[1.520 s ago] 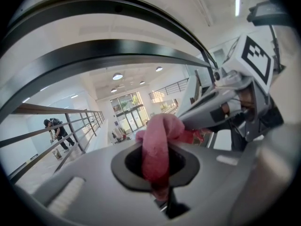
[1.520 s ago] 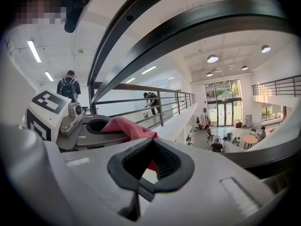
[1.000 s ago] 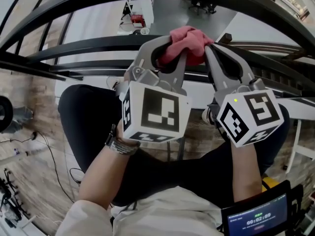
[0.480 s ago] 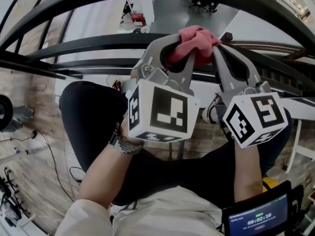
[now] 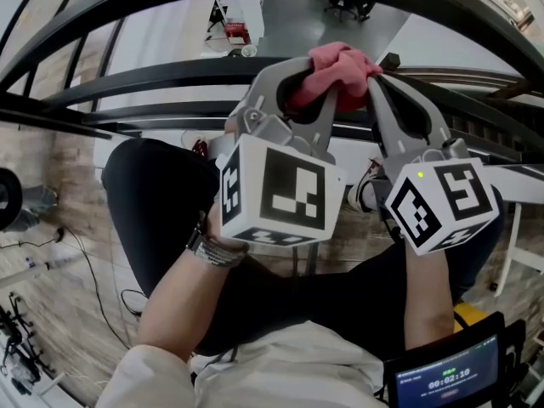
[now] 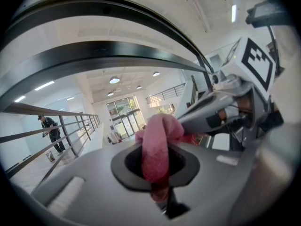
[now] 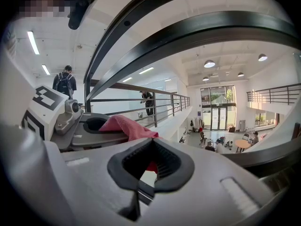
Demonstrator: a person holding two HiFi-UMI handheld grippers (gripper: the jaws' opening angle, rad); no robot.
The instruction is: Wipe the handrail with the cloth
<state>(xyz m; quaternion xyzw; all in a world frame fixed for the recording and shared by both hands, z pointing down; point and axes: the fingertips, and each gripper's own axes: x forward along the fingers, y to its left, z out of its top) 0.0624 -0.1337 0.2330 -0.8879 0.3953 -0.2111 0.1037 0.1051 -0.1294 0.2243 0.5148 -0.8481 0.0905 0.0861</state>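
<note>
A pink cloth is bunched at the tips of both grippers, just in front of the black handrail. My left gripper is shut on the cloth, which runs down through its jaw opening. My right gripper stands close on the right with its jaws together at the cloth's edge, and a bit of red shows through their opening. In the left gripper view the right gripper shows at the right. The curved handrail bars arch overhead in both gripper views.
Beyond the rail lies a lower hall floor. The person's dark trousers, a brick-patterned floor with cables and a small screen are below. A white frame stands at right. People stand along a far railing.
Both grippers have shifted slightly up and to the right with the cloth between them. Over the last half second they have hardly moved.
</note>
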